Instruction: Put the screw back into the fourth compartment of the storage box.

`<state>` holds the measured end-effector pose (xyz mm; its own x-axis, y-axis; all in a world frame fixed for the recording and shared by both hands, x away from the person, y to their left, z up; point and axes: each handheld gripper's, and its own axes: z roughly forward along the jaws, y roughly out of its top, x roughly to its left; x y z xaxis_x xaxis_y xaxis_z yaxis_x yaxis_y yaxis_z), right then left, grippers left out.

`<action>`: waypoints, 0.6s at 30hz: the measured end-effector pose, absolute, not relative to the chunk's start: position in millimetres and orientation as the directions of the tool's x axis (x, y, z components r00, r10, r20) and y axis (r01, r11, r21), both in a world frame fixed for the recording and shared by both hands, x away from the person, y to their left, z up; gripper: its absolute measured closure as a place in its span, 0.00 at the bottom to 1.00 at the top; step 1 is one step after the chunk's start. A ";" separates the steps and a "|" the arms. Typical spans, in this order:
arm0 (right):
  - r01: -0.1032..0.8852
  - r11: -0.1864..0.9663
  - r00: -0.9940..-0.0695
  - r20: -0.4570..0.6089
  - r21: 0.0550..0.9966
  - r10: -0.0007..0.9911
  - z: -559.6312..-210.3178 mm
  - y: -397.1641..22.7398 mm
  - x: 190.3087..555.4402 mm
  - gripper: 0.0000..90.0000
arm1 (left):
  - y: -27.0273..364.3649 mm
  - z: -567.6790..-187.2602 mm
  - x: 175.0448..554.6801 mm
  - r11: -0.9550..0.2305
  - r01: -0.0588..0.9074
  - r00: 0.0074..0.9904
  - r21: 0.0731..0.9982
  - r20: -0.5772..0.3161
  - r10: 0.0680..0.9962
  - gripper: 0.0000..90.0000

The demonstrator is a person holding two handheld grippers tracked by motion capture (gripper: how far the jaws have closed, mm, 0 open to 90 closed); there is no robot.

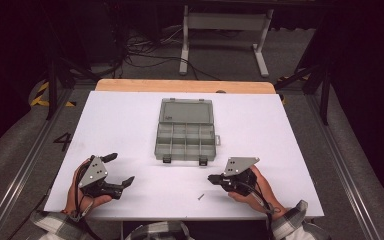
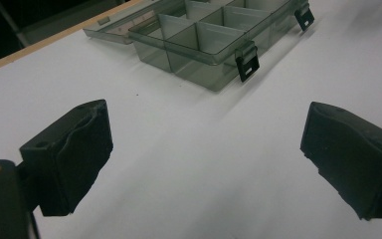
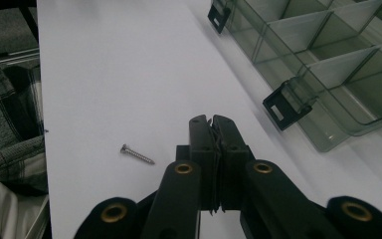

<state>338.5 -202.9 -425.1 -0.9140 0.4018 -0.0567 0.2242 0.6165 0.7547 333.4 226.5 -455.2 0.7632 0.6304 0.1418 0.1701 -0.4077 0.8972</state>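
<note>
While the left tool (image 1: 119, 171) rests with jaws apart, the right tool (image 3: 212, 121), jaws together on nothing, sits nearer the screw (image 3: 137, 154), which lies just left of its tips, long axis crosswise on the table (image 1: 130, 125).

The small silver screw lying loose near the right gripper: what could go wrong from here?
1. The small silver screw lies flat on the white table, beside the shut right gripper, not between its jaws; a pinch could skid it or miss.
2. It sits near the table's near edge and could be knocked off.
3. The open grey plastic compartment box has narrow cells, so a drop may land wrong.
</note>
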 end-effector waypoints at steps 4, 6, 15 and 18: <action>0.220 0.605 -0.910 -0.062 0.765 0.410 -421.6 -204.4 338.2 0.99 | 226.5 -455.3 334.0 -0.411 0.167 0.763 0.896 0.146 0.630 0.07; 0.217 0.601 -0.909 -0.065 0.769 0.412 -420.0 -205.1 338.4 0.99 | 226.2 -455.6 334.0 -0.411 0.169 0.763 0.896 0.145 0.629 0.07; 0.205 0.576 -0.901 -0.077 0.791 0.427 -410.6 -206.6 341.2 0.99 | 226.5 -455.4 334.1 -0.412 0.164 0.760 0.896 0.151 0.632 0.07; 0.200 0.570 -0.897 -0.085 0.797 0.433 -406.7 -206.3 343.6 0.99 | 226.3 -455.5 333.6 -0.411 0.168 0.760 0.896 0.147 0.633 0.07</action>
